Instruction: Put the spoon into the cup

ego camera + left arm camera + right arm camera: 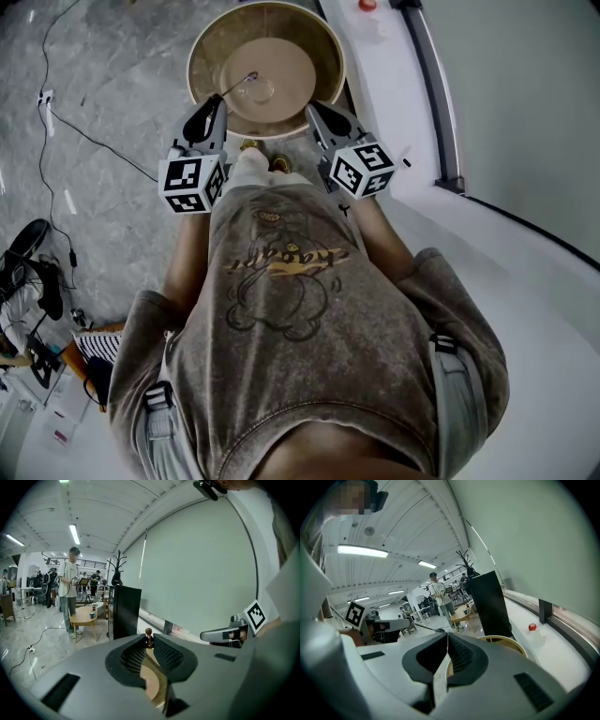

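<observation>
A thin metal spoon (239, 84) sticks out from the tip of my left gripper (217, 101), its bowl over the round tan rimmed table (323, 42). The left jaws are shut on the spoon's handle. In the left gripper view a brownish end (148, 632) shows between the pads of the left gripper (149, 638). From the right gripper view the spoon (426, 628) reaches rightward from the left gripper (389, 625). My right gripper (312, 110) hovers at the table's near right rim, jaws shut and holding nothing, also plain in its own view (446, 635). No cup shows near the grippers.
A white curved counter (525, 281) with a dark rail runs along the right, with a small red thing (532, 626) on it. A black panel (124, 611) stands beyond the table. Cables (84, 131) cross the floor at left. People stand by a far low table (83, 617).
</observation>
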`<action>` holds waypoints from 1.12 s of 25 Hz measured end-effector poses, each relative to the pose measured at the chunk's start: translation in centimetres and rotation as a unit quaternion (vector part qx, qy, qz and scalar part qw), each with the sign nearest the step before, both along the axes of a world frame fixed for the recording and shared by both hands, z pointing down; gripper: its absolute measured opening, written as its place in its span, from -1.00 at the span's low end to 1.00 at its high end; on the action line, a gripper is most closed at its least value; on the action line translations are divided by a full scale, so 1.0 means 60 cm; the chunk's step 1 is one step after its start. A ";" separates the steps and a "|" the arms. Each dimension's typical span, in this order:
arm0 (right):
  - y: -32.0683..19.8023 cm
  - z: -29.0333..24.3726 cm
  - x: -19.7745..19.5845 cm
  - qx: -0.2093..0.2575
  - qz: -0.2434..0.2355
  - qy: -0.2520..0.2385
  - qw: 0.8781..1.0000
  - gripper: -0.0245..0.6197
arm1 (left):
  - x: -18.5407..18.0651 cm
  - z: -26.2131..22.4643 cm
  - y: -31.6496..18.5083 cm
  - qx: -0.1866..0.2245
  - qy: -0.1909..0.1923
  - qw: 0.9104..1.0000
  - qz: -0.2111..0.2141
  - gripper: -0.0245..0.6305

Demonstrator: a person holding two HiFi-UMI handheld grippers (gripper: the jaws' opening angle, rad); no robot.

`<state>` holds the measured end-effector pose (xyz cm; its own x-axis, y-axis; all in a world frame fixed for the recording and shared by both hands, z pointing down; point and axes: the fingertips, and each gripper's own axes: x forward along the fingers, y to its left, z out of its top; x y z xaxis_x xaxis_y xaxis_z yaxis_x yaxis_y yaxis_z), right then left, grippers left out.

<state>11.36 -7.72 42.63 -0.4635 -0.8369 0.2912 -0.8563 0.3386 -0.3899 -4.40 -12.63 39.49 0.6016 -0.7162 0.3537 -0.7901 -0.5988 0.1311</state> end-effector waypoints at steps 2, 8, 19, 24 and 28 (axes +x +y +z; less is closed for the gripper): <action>-0.008 -0.002 0.001 -0.002 0.007 -0.001 1.000 -0.86 | 0.000 -0.001 -0.009 -0.001 0.002 1.000 0.002 -0.74; -0.028 0.011 0.010 -0.009 0.016 0.000 1.000 -0.86 | 0.014 0.012 -0.036 -0.004 0.002 1.000 0.010 -0.74; -0.068 0.042 0.015 -0.027 0.028 0.001 0.999 -0.86 | 0.029 0.059 -0.081 -0.026 -0.007 0.999 0.029 -0.74; -0.070 0.064 0.006 -0.040 0.028 0.002 0.999 -0.86 | 0.030 0.090 -0.085 -0.044 -0.015 0.998 0.042 -0.74; -0.089 0.100 0.003 -0.052 0.030 -0.002 0.998 -0.86 | 0.026 0.133 -0.105 -0.058 -0.023 0.997 0.045 -0.74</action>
